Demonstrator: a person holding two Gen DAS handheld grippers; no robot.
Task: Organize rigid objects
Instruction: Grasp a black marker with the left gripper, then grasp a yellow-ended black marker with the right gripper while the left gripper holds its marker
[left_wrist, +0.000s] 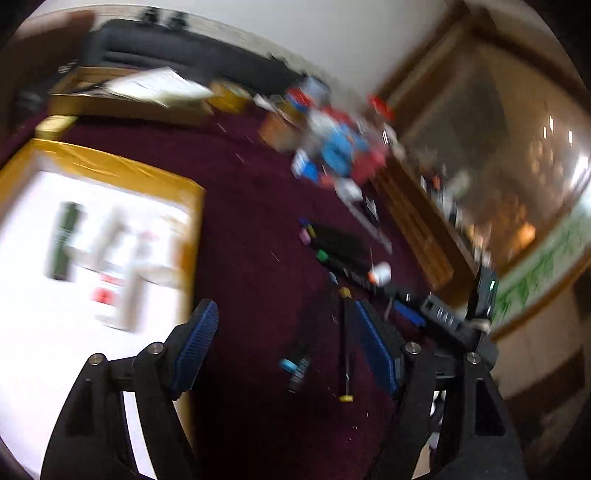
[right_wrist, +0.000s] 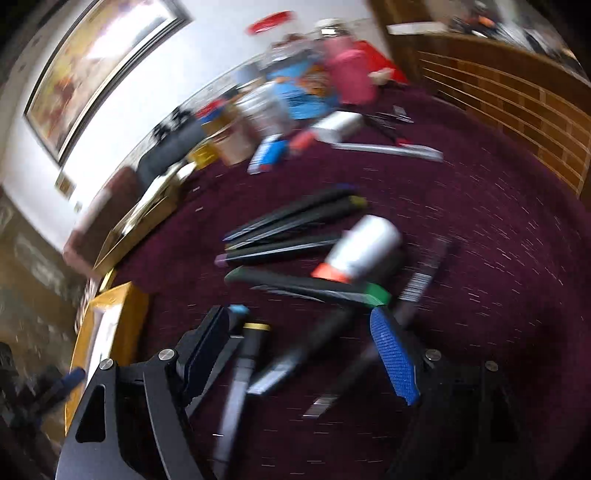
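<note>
Above carpet (right_wrist: 480, 221), both claws agape

Both views are smeared by heavy motion blur; edges are bent by fisheye distortion; glare is seen on the glass cabinet (left_wrist: 517, 166).

The carpet (right_wrist: 498, 229) is deep maroon, flecked with pale specks; on it lie black markers (right_wrist: 295, 218) capped in yellow, purple, green and blue, and a silvery-white bottle (right_wrist: 364, 245) with an orange band. The left gripper (left_wrist: 284, 350) and right gripper (right_wrist: 306, 350) are black, with blue cross-hatched pads; the tray (left_wrist: 110, 166) is white inside a glossy yellow-gold rim. The blurred pile of packages (right_wrist: 306, 92) shows sky blue, pink, red and white; the wooden panel (right_wrist: 517, 110) is brown with pale lines.
</note>
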